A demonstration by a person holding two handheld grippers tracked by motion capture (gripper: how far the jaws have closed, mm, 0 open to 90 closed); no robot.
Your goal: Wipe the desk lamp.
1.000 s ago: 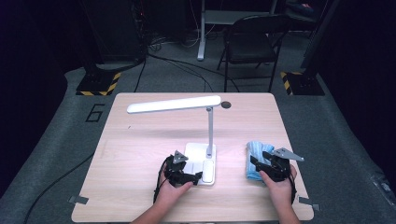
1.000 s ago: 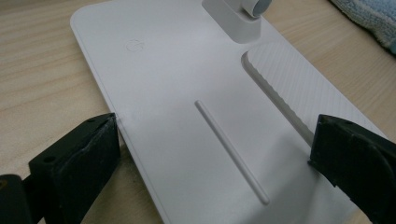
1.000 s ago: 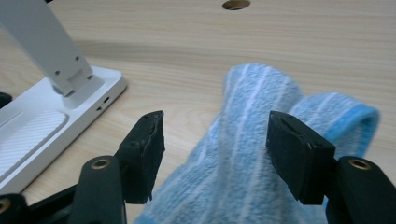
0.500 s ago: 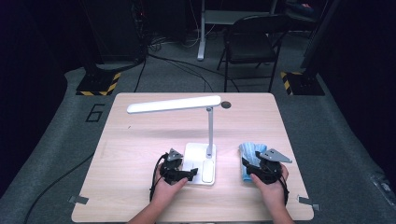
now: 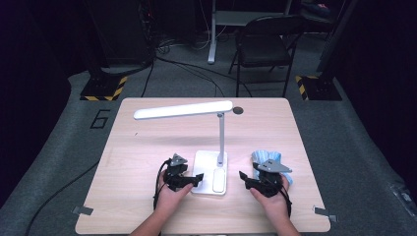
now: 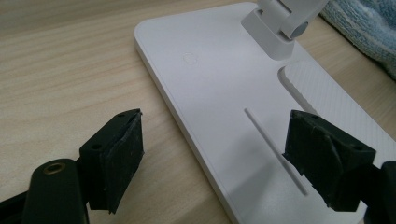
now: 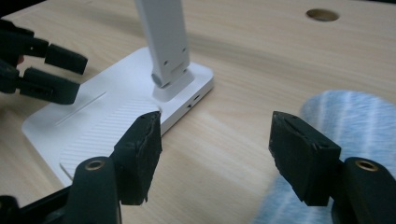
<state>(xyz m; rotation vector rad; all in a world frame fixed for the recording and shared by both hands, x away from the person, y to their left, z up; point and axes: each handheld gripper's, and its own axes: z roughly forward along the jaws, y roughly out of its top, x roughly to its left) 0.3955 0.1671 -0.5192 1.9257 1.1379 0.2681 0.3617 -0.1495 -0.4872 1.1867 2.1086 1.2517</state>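
— So, from the high view, where were things?
— Left gripper (image 5: 196,178) sat at the lamp base (image 5: 211,172); right gripper (image 5: 242,176) just beside the blue cloth (image 5: 269,158).
— Left gripper view?
— Its jaws had just been narrowing, straddling the base's edge (image 6: 210,93), not touching.
— Right gripper view?
— Wide apart, empty; cloth (image 7: 355,121) beside one jaw.

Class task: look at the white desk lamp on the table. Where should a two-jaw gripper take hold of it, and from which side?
Probably the lamp base: a flat, thin slab lying on the table, so jaws can straddle an edge. Come in low from the left edge, where the left gripper already brackets it with jaws open. The upright stem is slim and the long head would tip it.
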